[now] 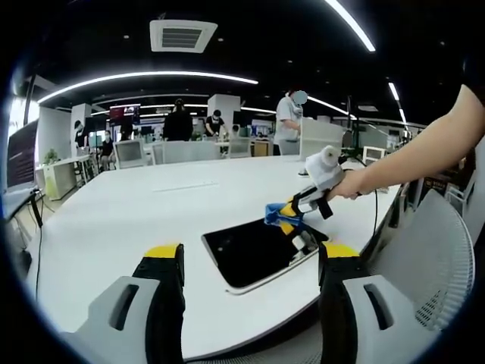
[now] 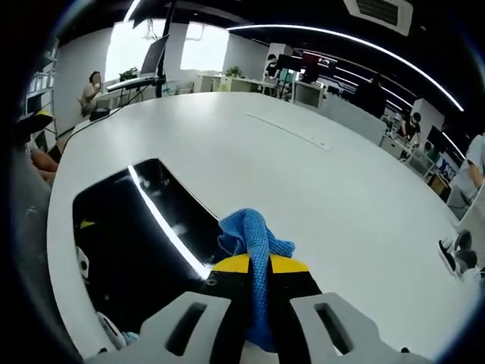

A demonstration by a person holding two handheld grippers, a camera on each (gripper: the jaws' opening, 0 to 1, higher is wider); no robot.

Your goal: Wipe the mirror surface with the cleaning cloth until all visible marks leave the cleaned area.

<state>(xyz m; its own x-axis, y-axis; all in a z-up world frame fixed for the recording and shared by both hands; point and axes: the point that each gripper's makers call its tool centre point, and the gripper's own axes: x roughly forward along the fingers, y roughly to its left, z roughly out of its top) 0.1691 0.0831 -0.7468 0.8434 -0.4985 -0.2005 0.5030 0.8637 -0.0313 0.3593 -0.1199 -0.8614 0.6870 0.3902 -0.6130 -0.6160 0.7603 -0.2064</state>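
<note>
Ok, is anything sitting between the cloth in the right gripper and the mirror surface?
Nothing visible. The right gripper is shut on the blue cloth right at the edge of the mirror, whose dark glass carries nothing on it.

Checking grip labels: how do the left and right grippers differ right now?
The left gripper has its jaws spread wide and holds nothing; the right gripper is shut on the blue cloth. The left gripper hangs back at the table's near edge, short of the mirror; the right gripper is down at the mirror's edge. Both have yellow-tipped black jaws.
</note>
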